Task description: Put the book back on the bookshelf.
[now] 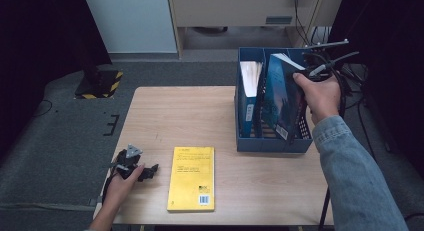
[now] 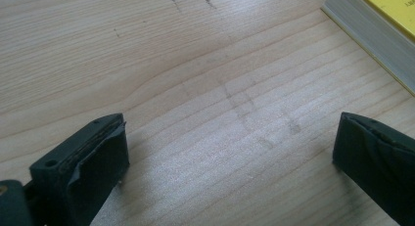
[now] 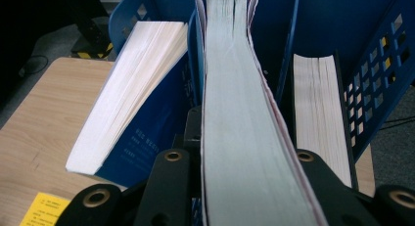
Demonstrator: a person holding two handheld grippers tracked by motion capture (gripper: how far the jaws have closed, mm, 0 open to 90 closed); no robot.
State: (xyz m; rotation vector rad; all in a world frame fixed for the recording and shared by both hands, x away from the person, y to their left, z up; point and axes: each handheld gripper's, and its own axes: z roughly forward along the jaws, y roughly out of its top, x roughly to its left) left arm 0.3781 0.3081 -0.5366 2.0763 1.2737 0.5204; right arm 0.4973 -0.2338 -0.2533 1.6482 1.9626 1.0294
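Right tool [image 1: 311,71]: clamped on blue book [image 1: 278,98], held edge-up, tilted, partly in rack [image 1: 272,142] middle slot | long axis: along slot, downward from tool | dividers close either side; books in both neighbouring slots | left tool [image 2: 230,157]: open, empty, on bench [image 1: 165,116] | yellow book [image 1: 191,178] flat, front-left of rack.

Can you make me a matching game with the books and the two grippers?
Things:
1. yellow book
2. dark blue book
3. left gripper
4. blue file box

States:
A. open, with nothing between its fingers
B. standing at the table's far right
C. lying flat on the table
D. clamped in the right gripper

Pairs: 1-C, 2-D, 3-A, 4-B
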